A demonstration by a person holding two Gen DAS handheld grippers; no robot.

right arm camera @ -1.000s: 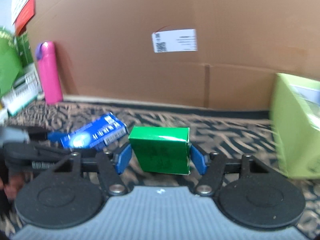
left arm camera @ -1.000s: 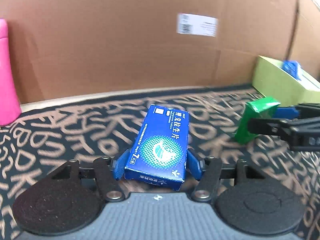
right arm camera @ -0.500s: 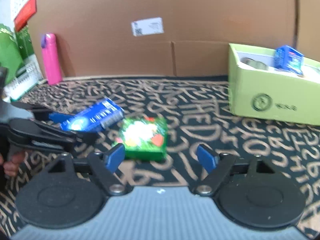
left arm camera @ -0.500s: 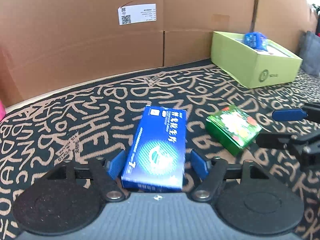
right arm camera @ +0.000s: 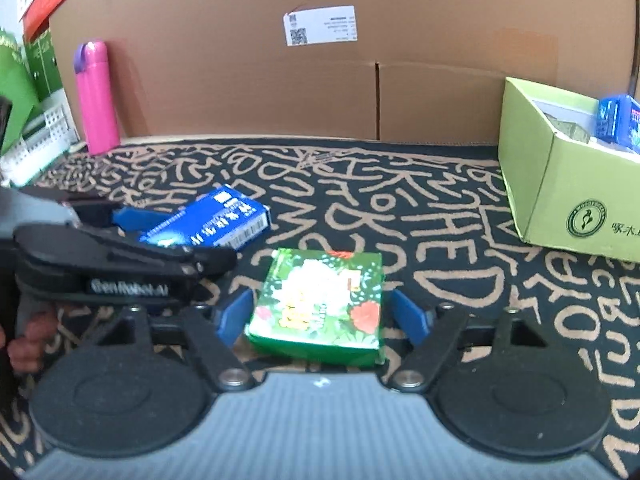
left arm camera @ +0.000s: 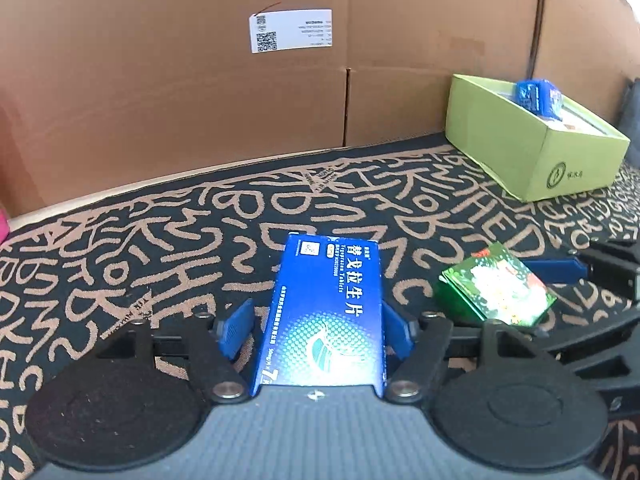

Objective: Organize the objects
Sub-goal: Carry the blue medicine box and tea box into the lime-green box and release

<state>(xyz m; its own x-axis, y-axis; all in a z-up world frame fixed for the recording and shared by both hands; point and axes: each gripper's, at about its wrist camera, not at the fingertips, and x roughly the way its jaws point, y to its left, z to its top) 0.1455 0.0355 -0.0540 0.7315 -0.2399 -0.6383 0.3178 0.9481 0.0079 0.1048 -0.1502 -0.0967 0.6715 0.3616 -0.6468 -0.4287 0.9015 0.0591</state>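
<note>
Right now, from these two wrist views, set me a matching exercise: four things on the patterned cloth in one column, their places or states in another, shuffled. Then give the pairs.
Things:
1. blue medicine box
2. green box
3. pink bottle
4. lime carton

Places:
A. upright by the cardboard wall
B. between the right gripper's open fingers
C. holds a small blue pack
D. between the left gripper's open fingers

Pairs: 1-D, 2-B, 3-A, 4-C
</note>
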